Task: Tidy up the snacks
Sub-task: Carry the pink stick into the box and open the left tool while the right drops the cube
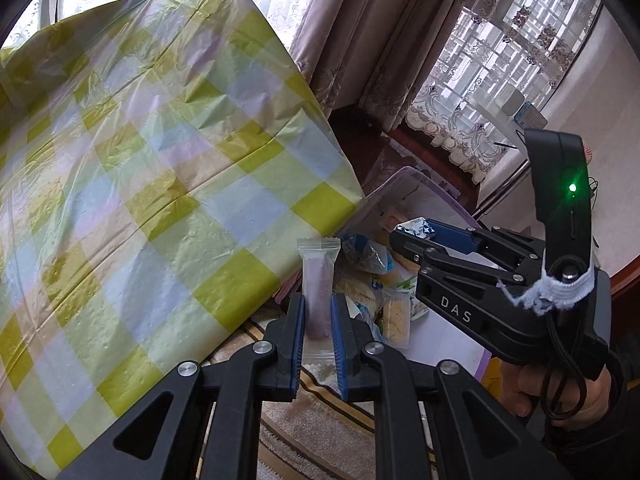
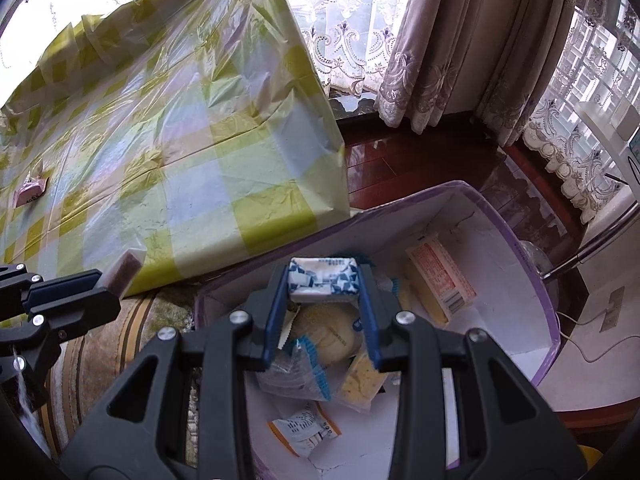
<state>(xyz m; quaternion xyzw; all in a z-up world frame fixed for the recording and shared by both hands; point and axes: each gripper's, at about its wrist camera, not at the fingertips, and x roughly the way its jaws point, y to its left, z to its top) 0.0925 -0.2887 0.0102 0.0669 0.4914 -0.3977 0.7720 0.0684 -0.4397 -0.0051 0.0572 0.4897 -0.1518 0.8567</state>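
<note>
Overhanging box rim (image 2: 516,216), apparently: packet (image 2: 322,278).

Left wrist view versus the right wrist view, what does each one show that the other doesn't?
Only the left wrist view shows the purple bar in a clear wrapper front-on between the left gripper jaws, plus the hand holding the right gripper.

Only the right wrist view shows the pink packet on the checkered tablecloth, and the box's inside: a yellow packet with a printed label, a round bun.

Both show the tablecloth, curtains, the box, and the blue-and-white packet in the right jaws.
</note>
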